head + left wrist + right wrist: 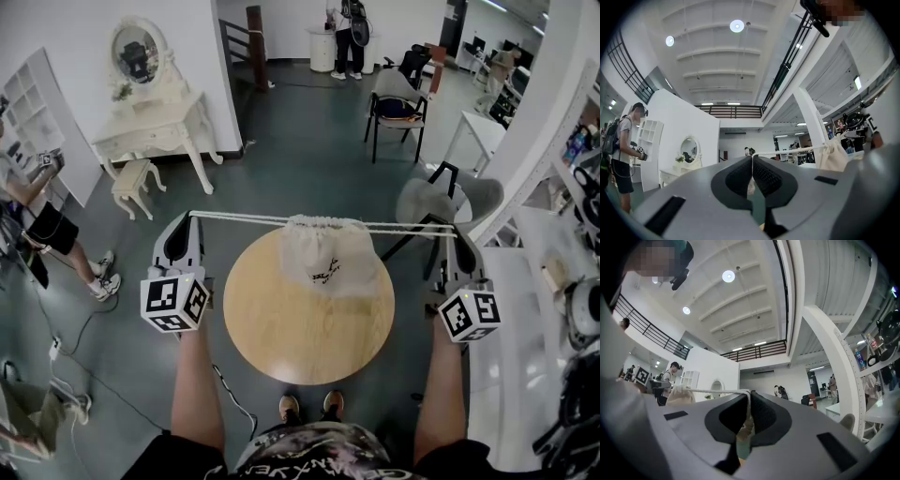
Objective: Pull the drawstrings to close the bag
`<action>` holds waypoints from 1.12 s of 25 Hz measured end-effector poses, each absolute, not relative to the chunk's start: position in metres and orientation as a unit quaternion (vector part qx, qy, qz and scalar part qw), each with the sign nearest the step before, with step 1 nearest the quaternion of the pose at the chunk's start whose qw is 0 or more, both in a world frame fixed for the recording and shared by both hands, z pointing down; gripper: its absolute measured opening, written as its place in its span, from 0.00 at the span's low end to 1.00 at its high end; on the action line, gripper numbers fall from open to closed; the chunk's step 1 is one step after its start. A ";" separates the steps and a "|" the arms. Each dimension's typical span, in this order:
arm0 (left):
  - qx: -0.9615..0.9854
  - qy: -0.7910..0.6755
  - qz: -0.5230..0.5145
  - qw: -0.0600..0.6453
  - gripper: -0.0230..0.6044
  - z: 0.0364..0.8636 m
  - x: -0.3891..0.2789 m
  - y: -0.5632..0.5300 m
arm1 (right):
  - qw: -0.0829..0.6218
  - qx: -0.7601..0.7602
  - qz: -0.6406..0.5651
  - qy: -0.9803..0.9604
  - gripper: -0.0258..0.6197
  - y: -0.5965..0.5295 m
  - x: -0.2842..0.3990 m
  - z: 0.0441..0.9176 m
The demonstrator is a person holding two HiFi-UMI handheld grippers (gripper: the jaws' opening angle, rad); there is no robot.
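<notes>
Your left tongs (pixel 752 158) and right tongs (pixel 749 393) each clench a taut drawstring (pixel 239 219); the cream bag (pixel 330 255) is puckered tight at its mouth.

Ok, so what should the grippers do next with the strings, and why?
Probably pull both a little farther apart. The left gripper and right gripper are each shut on the drawstrings, which run tight, and the bag looks bunched at its mouth but maybe not fully closed.
</notes>
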State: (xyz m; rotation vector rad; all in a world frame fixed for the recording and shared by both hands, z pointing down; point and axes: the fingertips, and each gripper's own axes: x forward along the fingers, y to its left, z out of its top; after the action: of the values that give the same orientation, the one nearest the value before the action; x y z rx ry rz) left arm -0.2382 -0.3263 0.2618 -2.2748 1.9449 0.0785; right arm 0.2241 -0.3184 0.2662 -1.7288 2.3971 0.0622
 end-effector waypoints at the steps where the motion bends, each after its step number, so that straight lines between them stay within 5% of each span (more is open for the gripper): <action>1: -0.757 0.648 0.025 0.075 0.07 0.262 -0.239 -0.325 | 0.091 -0.582 0.024 0.808 0.04 -0.318 0.224 0.266; 28: -0.763 0.643 0.013 0.065 0.07 0.288 -0.243 -0.291 | 0.046 -0.557 0.041 0.828 0.05 -0.295 0.210 0.289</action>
State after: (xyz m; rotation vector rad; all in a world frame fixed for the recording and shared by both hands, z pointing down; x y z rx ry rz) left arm -0.2431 -0.2910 0.2880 -2.3010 1.9417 0.0391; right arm 0.2102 -0.2955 0.2890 -1.6995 2.5293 0.1262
